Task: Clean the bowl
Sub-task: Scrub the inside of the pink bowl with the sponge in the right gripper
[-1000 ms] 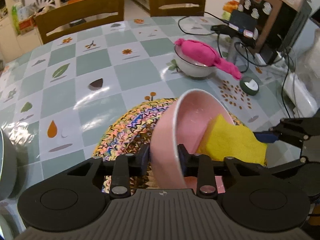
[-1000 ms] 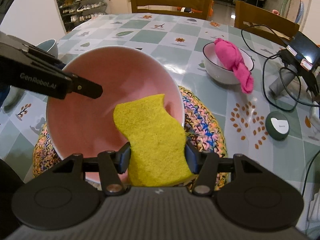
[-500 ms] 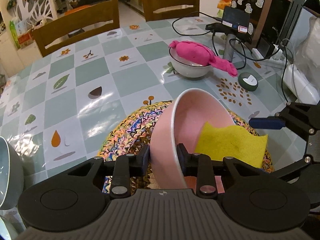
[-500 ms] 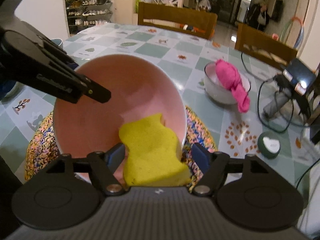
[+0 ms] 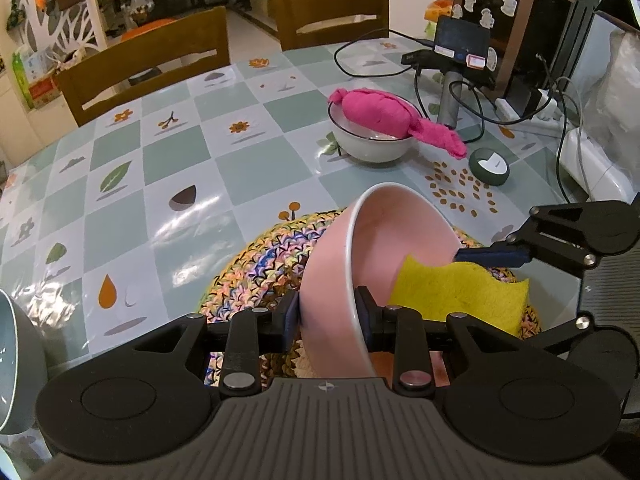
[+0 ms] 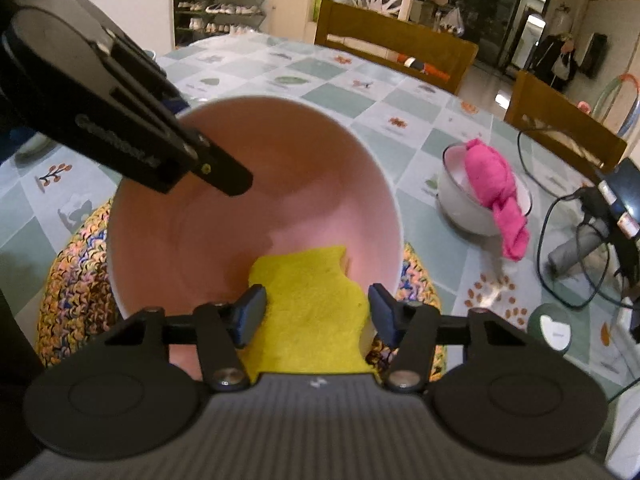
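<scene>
Pulled back over the past second, your yellow sponge (image 6: 308,308) now sits low at the near rim of the pink bowl (image 6: 256,184) instead of reaching up its inner wall. Your left gripper (image 5: 328,314) pinches the bowl's wall between narrow jaws, one pad outside and one inside, holding it tilted on edge above the multicoloured woven mat (image 5: 256,268). Your right gripper (image 6: 316,312) holds the sponge between half-open jaws. Behind, on the checked tablecloth (image 5: 160,184), a white bowl (image 5: 372,144) holds a bundled pink cloth (image 5: 384,114).
</scene>
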`<state>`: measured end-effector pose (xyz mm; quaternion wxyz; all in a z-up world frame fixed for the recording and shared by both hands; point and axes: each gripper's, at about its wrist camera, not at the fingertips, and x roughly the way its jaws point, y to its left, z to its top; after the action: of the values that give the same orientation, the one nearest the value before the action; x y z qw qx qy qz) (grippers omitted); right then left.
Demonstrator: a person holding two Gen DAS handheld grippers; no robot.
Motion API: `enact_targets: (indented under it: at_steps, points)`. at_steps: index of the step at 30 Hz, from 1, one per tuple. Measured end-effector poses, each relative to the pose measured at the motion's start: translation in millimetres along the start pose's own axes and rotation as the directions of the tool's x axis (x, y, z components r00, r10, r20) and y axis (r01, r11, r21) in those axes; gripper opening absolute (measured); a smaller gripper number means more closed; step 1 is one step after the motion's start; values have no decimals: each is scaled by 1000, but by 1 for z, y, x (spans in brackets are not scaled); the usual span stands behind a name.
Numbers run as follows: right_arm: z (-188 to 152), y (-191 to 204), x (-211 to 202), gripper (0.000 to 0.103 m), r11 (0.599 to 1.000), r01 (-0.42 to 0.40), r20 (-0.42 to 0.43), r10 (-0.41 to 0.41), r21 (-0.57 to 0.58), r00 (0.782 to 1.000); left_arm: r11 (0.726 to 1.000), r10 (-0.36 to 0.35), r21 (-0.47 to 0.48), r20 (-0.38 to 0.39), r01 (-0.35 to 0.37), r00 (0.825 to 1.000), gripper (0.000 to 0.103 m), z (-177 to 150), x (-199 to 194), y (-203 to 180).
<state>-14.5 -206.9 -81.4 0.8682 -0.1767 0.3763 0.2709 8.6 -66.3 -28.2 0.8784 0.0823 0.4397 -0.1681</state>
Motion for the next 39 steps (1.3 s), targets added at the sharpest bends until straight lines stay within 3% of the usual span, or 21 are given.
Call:
enact_targets:
  at_steps: [21,27,35,39]
  points:
    - [-6,2,4,51,974,-100,-48,112,204,993,999,27,30,6,-27,1000,33,1,3,-8]
    - [-8,6,2,51,944,-160,-41,178,287,983,999,34,37,6,-34,999,33,1,3,-10]
    - [0,10,-8,51,871,-280,34,292,403,956,998,38,55,13,-38,999,34,1,2,-15]
    - [2,16,-9,51,891,-254,8,271,376,963,998,38,58,17,-39,999,34,1,2,-16]
